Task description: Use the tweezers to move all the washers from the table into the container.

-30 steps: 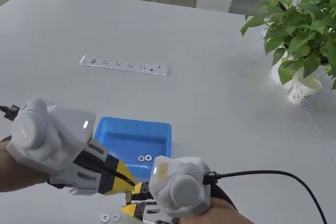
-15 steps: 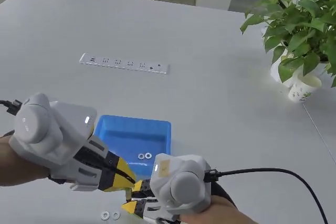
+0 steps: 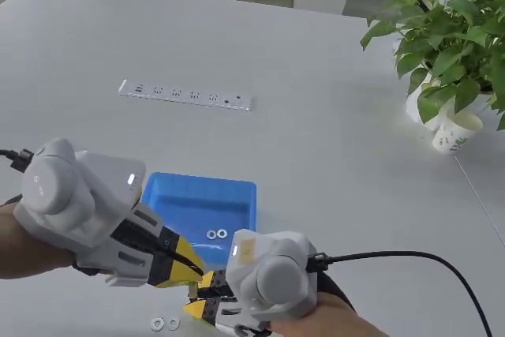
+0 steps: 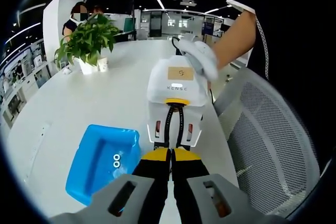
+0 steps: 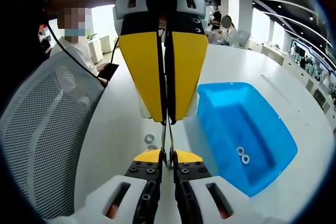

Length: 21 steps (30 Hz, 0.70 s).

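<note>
So the thin steel tweezers (image 5: 166,137) are strung between the two claws, just above the big white table (image 3: 316,116); two small flat metal washers (image 5: 149,139) lie on the table right beside the tool, and two more (image 5: 242,154) already sit inside the shallow blue plastic container (image 5: 226,114) next to them. The left gripper (image 4: 170,153) has its yellow jaws pressed together on the tweezers; the right gripper (image 5: 168,158) meets it nose to nose and looks clamped on the other end too, though the overlap makes that hard to call for sure. My guess is this is a regrip before the next pick; I'd settle which claw owns the tool, leave the legs free to spring, then nip one washer by its rim rather than flat. Room-wise: the loose washers are near the table's front edge, with a white mesh chair (image 5: 47,129) just past it, so don't flick them that way; the far side is wide open, with the white power strip (image 3: 185,96) and leafy green potted plant (image 3: 458,29) well apart.
</note>
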Each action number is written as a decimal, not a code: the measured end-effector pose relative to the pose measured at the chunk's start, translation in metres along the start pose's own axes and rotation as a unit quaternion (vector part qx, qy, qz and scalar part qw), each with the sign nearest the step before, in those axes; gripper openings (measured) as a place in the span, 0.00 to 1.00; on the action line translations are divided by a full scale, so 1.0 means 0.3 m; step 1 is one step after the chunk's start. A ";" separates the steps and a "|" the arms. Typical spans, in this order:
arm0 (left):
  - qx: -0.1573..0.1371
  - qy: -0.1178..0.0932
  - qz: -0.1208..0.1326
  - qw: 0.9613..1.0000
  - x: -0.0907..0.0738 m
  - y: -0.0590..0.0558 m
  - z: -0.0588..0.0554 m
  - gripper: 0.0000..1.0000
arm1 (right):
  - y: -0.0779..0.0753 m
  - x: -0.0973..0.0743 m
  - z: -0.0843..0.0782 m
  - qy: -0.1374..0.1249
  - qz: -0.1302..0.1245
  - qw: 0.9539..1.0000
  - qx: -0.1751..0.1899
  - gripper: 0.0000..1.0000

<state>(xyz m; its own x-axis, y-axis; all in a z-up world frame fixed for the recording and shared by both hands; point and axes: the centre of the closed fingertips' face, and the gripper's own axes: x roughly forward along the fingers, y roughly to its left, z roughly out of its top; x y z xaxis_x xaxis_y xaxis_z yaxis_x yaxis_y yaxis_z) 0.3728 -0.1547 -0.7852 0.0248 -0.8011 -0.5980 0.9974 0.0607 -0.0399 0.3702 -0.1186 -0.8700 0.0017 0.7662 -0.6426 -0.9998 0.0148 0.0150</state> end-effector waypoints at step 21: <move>0.004 0.007 0.000 1.000 -0.002 0.001 0.003 0.03 | 0.000 -0.003 0.003 0.000 -0.004 1.000 0.002 0.08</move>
<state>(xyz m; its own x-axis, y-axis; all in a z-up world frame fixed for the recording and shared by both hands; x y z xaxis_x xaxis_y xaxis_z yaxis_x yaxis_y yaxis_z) 0.3731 -0.1548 -0.7841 0.0239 -0.7925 -0.6094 0.9979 0.0556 -0.0331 0.3703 -0.1188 -0.8686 0.0088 0.7655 -0.6434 -0.9996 0.0229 0.0137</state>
